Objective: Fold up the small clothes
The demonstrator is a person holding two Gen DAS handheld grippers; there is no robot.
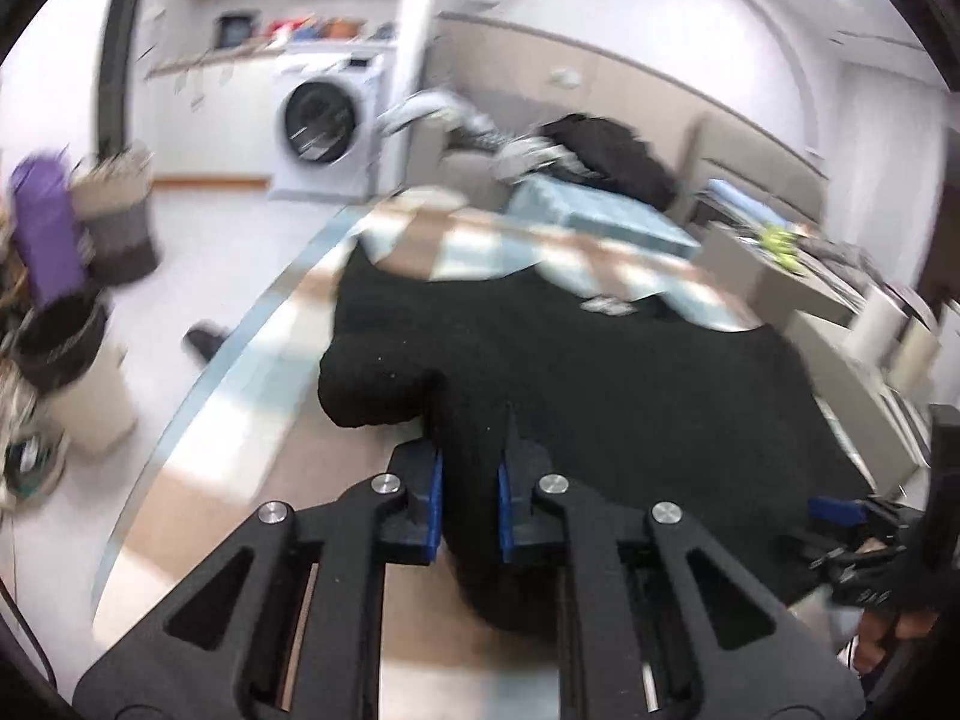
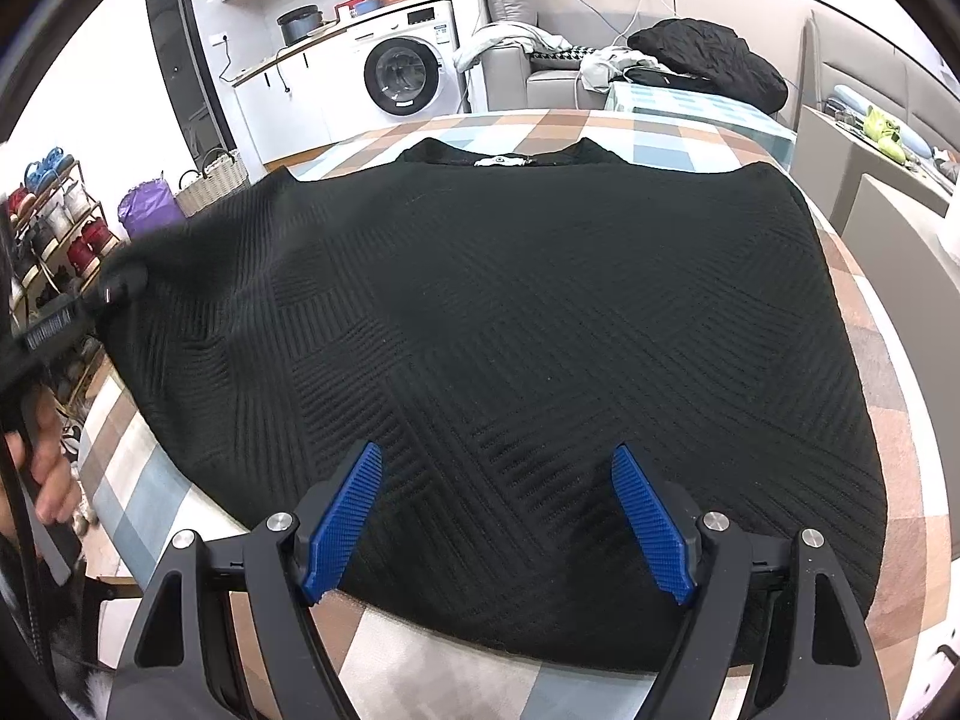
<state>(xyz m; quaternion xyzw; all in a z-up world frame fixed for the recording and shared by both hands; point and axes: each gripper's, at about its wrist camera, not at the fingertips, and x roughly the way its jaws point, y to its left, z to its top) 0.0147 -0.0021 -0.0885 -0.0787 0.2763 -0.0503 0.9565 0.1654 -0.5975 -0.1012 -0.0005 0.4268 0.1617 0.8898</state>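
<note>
A black ribbed sweater [image 2: 540, 324] lies spread flat, collar away from the viewer, on a table covered with a checked tablecloth [image 2: 864, 360]. Body and hem are smoothed out; no crease or completed fold shows across the front panel. The task therefore appears to be at its first fold: the garment is laid out, and one side is only now being taken up.

The left gripper [image 1: 471, 498] is closed to a narrow gap on the sweater's left edge, with black fabric bunched between its blue pads [image 1: 433, 501]. In the right wrist view the same corner is lifted off the cloth at the far left, so the sleeve side rises toward the left gripper [image 2: 117, 288] while the rest stays flat. The left wrist view is motion-blurred, so finer detail of the grasp cannot be read.

The right gripper [image 2: 498, 516] hovers just above the near hem with its jaws spread wide, holding nothing. The sweater lies directly ahead of and beneath it, the hem passing under both fingers. Whether the pads [image 2: 651, 525] touch the knit cannot be determined.

Remaining, by judgement: carrying the lifted side inward, folding the opposite side to match, then doubling the body from hem to collar. A washing machine [image 2: 408, 72] stands behind the table.
</note>
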